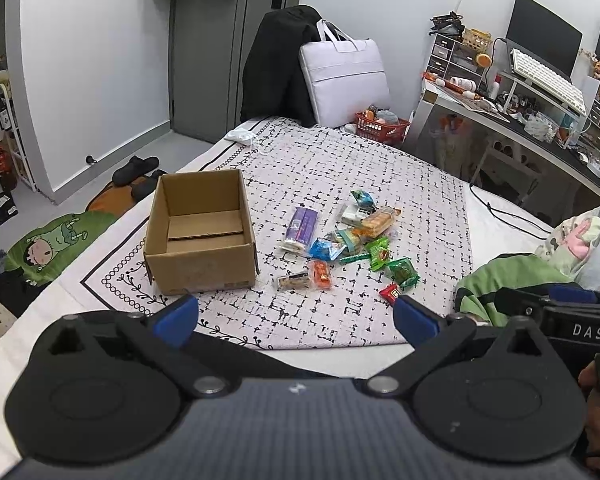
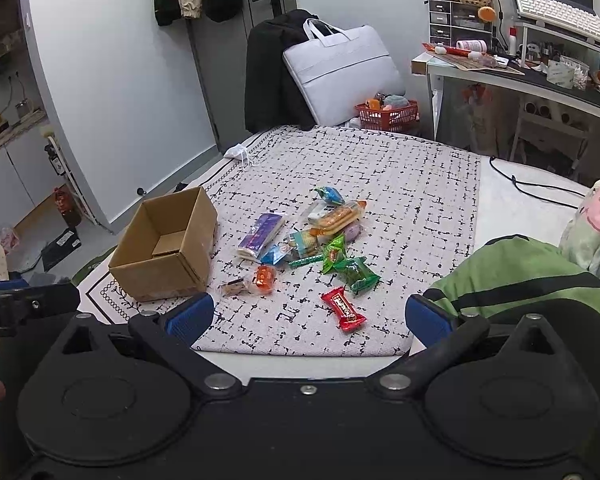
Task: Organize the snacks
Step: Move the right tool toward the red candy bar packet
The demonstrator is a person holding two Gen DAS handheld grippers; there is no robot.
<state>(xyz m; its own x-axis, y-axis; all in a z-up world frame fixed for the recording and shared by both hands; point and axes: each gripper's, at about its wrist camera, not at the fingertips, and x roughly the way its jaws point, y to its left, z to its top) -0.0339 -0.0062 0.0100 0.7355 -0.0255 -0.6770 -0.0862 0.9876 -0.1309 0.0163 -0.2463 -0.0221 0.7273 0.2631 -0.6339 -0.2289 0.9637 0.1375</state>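
I saw both tools, left (image 1: 296,320) and right (image 2: 310,314), gaping, empty; snacks (image 2: 312,236) lay heaped on the bed (image 2: 420,208) beside the box (image 2: 168,248); overlapped wrappers unreadable.

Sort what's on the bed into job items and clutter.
Job items: cardboard box, red candy, purple packet, cracker pack, green sweets, orange snack.
Clutter: white bag, red basket, green jacket, face mask.
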